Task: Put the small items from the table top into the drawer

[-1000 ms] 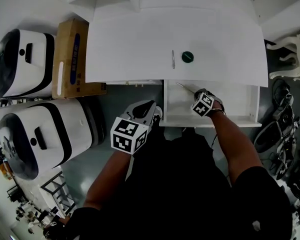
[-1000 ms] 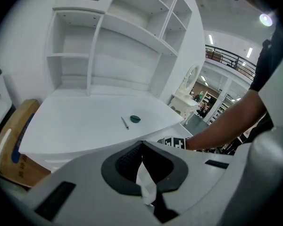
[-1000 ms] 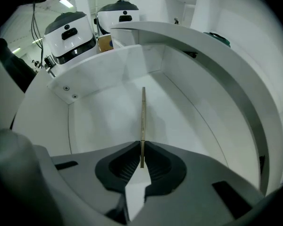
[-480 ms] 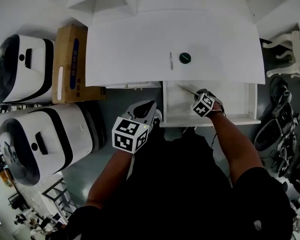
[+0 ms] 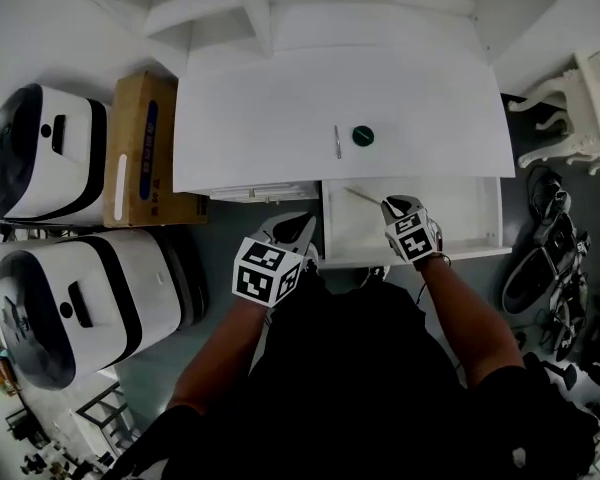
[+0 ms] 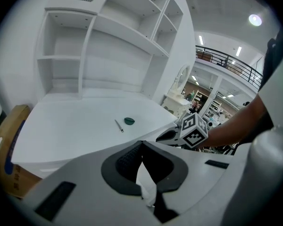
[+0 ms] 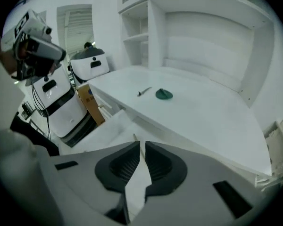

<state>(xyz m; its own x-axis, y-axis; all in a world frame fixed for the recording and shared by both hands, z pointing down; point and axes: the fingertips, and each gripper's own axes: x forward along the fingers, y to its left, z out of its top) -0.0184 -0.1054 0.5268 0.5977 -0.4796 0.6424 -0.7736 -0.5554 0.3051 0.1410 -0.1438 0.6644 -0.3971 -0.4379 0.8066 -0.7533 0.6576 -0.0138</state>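
Step in hand: delivery of the stick (image 5: 363, 196) to the drawer (image 5: 455, 214); by the look of it this is the first of three items.
Right tool (image 7: 142, 149): over the open drawer, near its left end; jaws clenched to a thin slit with the near end of the stick running into it. I read this as a grasp on the stick.
Stick: inside the drawer, lying aslant, far end toward the back left corner; whether it already rests on the drawer floor cannot be told.
Left tool (image 6: 141, 149): idle, held off the drawer's front left corner; jaws closed together, nothing between them.
Drawer: pulled out under the right half of the tabletop (image 5: 270, 98); nothing else seen in it.
Remaining on tabletop: slim rod (image 5: 337, 141) and green disc (image 5: 362, 135), just beside each other, near the front edge above the drawer.
Progress: early; two items untouched.
Next move calls for: easing the jaws so the stick drops flat, drawing the right tool up and clear of the drawer front, then reaching forward to the rod or disc.
Handling note: both lie low and flat, so a fine pinch close to the surface is likely needed.
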